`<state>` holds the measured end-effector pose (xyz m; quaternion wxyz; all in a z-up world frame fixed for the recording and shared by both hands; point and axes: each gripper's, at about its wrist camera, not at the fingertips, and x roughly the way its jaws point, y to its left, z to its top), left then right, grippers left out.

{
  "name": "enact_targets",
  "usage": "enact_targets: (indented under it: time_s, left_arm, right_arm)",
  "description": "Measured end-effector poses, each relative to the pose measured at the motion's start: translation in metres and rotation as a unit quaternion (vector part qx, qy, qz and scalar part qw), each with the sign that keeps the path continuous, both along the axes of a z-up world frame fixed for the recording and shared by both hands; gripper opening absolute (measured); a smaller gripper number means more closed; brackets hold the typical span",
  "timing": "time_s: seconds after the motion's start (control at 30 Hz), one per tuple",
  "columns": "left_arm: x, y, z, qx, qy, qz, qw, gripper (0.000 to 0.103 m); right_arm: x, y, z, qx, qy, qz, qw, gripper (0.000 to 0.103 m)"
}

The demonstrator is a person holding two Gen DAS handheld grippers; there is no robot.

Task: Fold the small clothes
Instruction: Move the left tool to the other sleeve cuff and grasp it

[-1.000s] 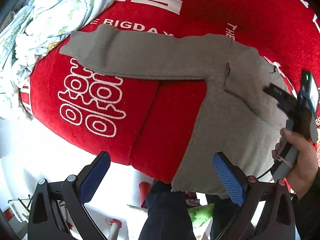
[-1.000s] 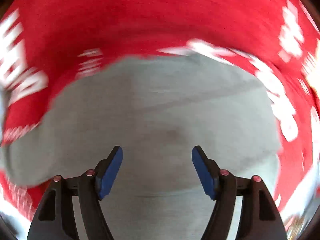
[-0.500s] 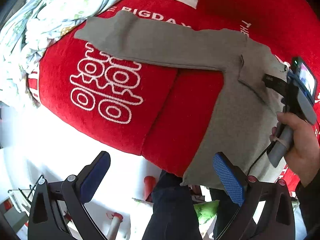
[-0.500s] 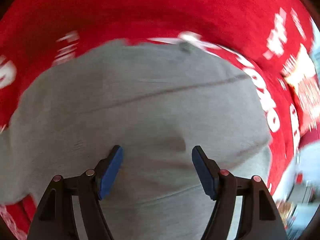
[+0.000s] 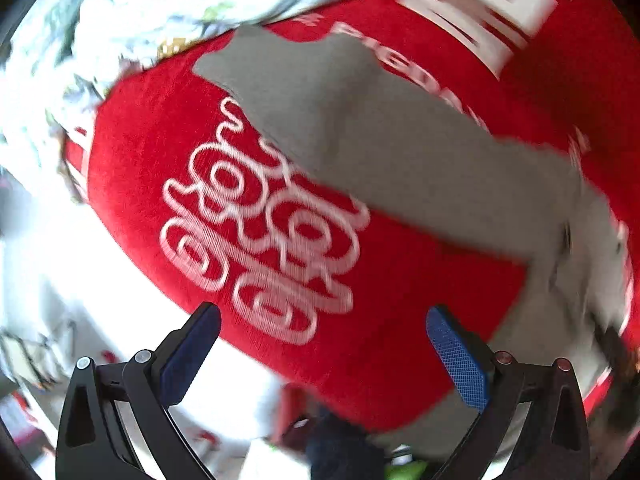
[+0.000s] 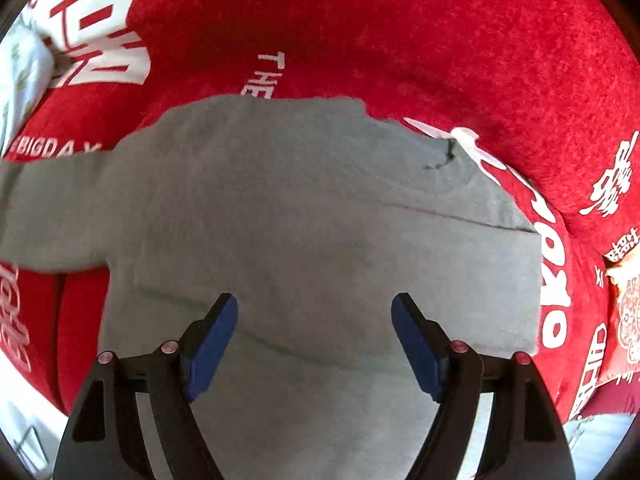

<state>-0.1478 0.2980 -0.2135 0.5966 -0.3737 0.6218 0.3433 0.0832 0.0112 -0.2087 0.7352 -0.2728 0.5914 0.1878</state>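
Note:
A small grey long-sleeved top (image 6: 312, 220) lies flat on a red blanket (image 6: 400, 32) with white lettering. Its body fills the middle of the right wrist view, and one sleeve (image 5: 400, 152) stretches out to the upper left in the left wrist view. My right gripper (image 6: 314, 332) hovers over the body of the top, its jaws opening, with nothing pressed between the blue pads. My left gripper (image 5: 322, 344) stands open above the bare red blanket (image 5: 380, 340) near its front edge, below the sleeve and apart from it.
A white floral bedsheet (image 5: 140, 20) is bunched at the upper left of the blanket. Past the blanket's front edge there is pale floor (image 5: 100, 300) with blurred clutter. A red patterned cushion (image 6: 628, 312) lies at the right edge.
My left gripper has slid left along the sleeve and lower; the other hand and its gripper have left that view. My right gripper has rolled and pulled back, its jaws a little wider.

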Motion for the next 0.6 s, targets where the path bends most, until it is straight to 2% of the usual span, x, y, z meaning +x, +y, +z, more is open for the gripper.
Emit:
enact_targets:
  time_s: [0.2,0.37,0.47,0.6]
  left_arm:
    - [-0.01,0.086,-0.031,0.01,-0.039,0.101,0.9941,0.103]
    - [-0.023,0.135,-0.048,0.028,-0.042,0.154,0.9868,0.103]
    - [-0.028,0.151,-0.062,0.024,-0.041,0.173,0.9837,0.103]
    - [-0.009,0.16,-0.066,0.07,-0.009,0.139,0.9878,0.103]
  right_arm:
    - [-0.003,-0.042,0.011,-0.036,-0.003,0.02,0.999,0.082]
    - [-0.008,-0.05,0.022,-0.052,-0.003,0.029,0.998,0.082]
    - [-0.016,-0.043,0.028,-0.051,0.001,0.043,0.998,0.082]
    - [-0.028,-0.026,0.035,-0.05,0.004,0.072,0.996,0.082]
